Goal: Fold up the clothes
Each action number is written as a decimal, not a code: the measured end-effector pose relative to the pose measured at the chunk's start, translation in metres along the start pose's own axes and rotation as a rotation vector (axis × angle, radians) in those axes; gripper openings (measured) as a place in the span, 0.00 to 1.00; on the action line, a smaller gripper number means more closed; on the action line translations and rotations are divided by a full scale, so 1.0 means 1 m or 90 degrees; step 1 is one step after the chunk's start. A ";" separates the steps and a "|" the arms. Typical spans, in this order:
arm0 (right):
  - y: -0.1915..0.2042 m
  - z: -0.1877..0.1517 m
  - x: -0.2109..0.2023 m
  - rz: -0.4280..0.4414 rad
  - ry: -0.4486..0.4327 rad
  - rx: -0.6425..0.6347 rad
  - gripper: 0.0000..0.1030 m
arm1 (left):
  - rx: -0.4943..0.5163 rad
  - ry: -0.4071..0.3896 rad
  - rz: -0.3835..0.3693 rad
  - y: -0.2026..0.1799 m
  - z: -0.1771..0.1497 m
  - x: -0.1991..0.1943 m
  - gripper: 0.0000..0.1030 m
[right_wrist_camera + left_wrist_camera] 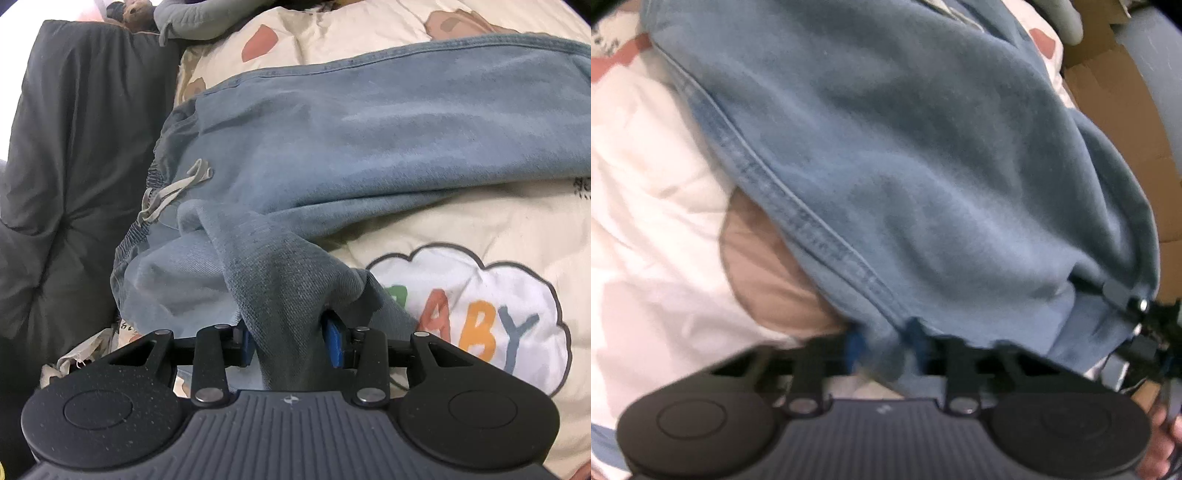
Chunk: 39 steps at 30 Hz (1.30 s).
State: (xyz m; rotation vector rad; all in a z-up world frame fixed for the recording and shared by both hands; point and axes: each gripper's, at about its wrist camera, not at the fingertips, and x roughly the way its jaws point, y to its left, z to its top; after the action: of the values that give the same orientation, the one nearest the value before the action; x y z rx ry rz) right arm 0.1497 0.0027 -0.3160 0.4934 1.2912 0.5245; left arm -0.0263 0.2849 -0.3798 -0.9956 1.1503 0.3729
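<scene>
Blue sweatpants [332, 140] spread over printed quilt [461, 221] on bed, waistband w/ pale drawstring [173, 192] bunched at left in right-wrist view. Far leg end cut off by frame edge; left-wrist view blurred, fabric [905, 166] filling most of it, hiding gripper tips. Stitched side seam [798, 206] running diagonally down to left gripper [882, 347]. Left gripper clenched on raw hem edge, blue pads barely visible under cloth. Right gripper [291, 339] clamped on a gathered fold of same pants, blue pads pressing both sides. Around: dark grey cushion [74, 147] left of quilt, grey garment [192, 22] at top, cloud print w/ "BABY" letters [476, 325] beside right gripper, cardboard box [1119, 122] at right in left-wrist view.
</scene>
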 end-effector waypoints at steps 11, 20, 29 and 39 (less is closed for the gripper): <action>-0.010 -0.016 -0.034 -0.017 -0.043 0.047 0.54 | 0.036 0.006 0.009 -0.024 -0.001 -0.020 0.06; -0.014 -0.035 -0.059 -0.034 -0.061 0.059 0.57 | 0.051 -0.013 -0.010 -0.040 -0.020 -0.045 0.02; -0.024 -0.062 -0.057 0.020 -0.038 0.105 0.57 | 0.094 -0.005 -0.033 -0.043 -0.021 -0.060 0.02; -0.041 -0.100 -0.025 0.132 0.029 0.199 0.58 | 0.194 0.078 -0.083 -0.097 -0.021 -0.041 0.00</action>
State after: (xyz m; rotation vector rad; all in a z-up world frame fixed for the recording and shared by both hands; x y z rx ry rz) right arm 0.0502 -0.0403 -0.3426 0.8872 1.3814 0.5101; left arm 0.0127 0.2243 -0.3005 -0.8278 1.2036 0.0297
